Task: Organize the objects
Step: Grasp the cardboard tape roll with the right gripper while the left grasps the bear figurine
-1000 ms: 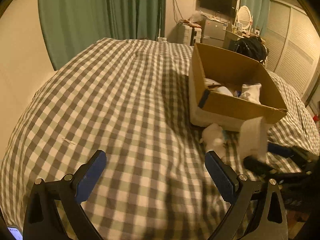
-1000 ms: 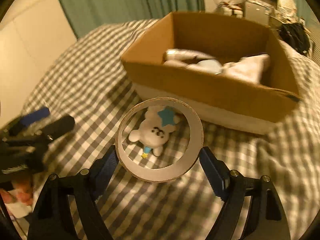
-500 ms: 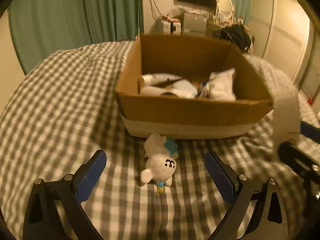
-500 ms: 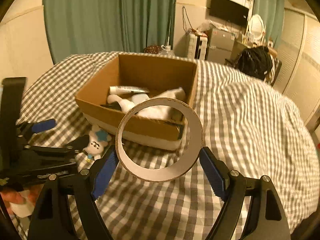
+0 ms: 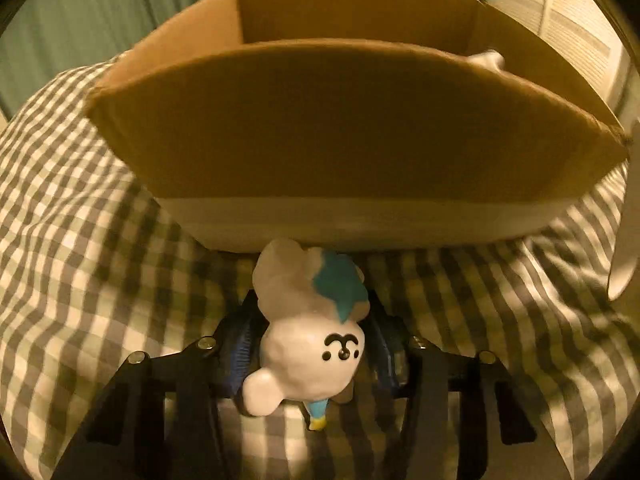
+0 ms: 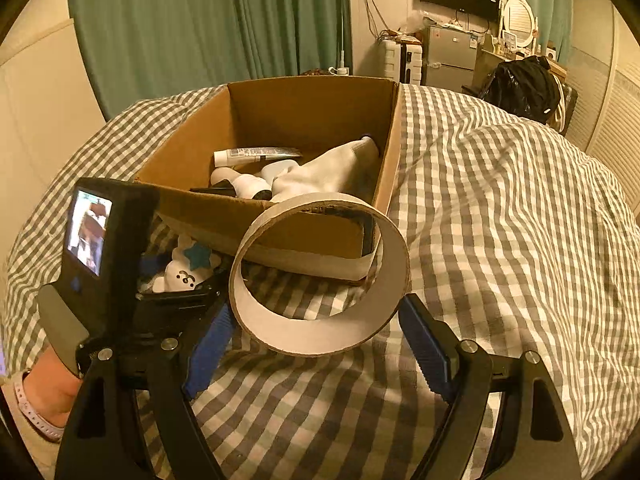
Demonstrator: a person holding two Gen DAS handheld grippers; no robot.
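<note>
Two tongs work at the near wall of a cardboard box (image 6: 304, 128) that sits on a bed (image 6: 500, 208) covered in grey-and-white check. To the right of the box the cover lies open and rumpled.

Left tongs (image 5: 310, 344) have closed on a small white toy (image 5: 308, 336) with a blue star on its head and a dotted face; it lies on the bed just in front of the box wall.

Right tongs (image 6: 316, 340), spread wide, hold a broad white tape roll (image 6: 320, 272) by its sides, raised near the box's near right corner.

Inside the box lie a tube (image 6: 256, 155), a white bottle (image 6: 242, 184) and a white sock (image 6: 332, 168).
</note>
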